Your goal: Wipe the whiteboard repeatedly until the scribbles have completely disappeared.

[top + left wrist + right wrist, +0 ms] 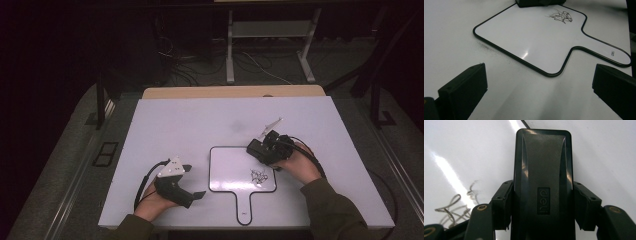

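1. The right gripper (263,150) is sitting right of centre in the high view, and its jaws are clamping a black eraser (543,182) from both sides.
2. In the right gripper view the eraser is running straight up the middle of the frame, with a small embossed label on its back, and one black jaw is pressing on each long side.
3. The eraser is hovering over or resting on the top right part of a small whiteboard (227,165); I cannot tell whether it is touching the surface.
4. The whiteboard, paddle-shaped with a black rim, is lying flat on the white table (175,120) at lower centre of the high view, its handle pointing toward the bottom edge.
5. A black scribble (258,177) is showing on the board's right side, just below the right gripper; in the right gripper view it is appearing at the lower left, beside the jaws.
6. The left gripper (192,184) is resting at lower left in the high view, just left of the board and apart from it.
7. In the left gripper view its two jaws are standing wide apart with nothing between them, and the board is lying beyond them in the upper half of the frame.
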Tool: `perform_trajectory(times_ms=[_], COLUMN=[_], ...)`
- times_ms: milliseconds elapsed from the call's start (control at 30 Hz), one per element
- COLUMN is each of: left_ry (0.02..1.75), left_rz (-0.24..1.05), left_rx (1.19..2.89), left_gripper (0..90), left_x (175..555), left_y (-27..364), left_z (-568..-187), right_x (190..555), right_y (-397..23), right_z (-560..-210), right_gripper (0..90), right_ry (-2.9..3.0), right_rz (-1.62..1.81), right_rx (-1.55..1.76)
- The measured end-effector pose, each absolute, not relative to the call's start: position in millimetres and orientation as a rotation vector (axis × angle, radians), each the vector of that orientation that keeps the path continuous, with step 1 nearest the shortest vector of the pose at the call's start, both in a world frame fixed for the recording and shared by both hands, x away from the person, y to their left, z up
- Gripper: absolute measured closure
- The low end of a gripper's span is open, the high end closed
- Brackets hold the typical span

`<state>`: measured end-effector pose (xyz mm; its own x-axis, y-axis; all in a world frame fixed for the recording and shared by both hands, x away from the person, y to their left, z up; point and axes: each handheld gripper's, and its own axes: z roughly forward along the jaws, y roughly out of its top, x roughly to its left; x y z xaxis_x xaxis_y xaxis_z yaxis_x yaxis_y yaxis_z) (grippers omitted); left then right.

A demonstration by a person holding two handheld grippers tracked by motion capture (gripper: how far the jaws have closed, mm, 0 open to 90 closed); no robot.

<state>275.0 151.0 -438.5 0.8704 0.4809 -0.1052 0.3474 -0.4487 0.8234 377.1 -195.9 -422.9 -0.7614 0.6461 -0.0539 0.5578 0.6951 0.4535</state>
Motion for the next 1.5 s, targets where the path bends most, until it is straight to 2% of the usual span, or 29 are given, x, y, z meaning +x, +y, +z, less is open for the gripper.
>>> perform_trajectory(times_ms=[400,933,1500], left_ry=[0.599,0.595,0.592], left_rz=[0.177,0.178,0.179], left_rx=[2.084,2.082,2.084], left_gripper=[0.0,0.0,0.0], left_x=[275,275,275], left_y=[151,151,151], left_z=[-438,-438,-438], right_x=[361,339,354], right_y=[-192,-163,-198], right_z=[-423,-422,-422], right_gripper=[38.5,38.5,38.5], right_ry=[2.745,2.816,2.753], right_rz=[0.630,0.660,0.624], right_rx=[0.897,0.766,0.908])
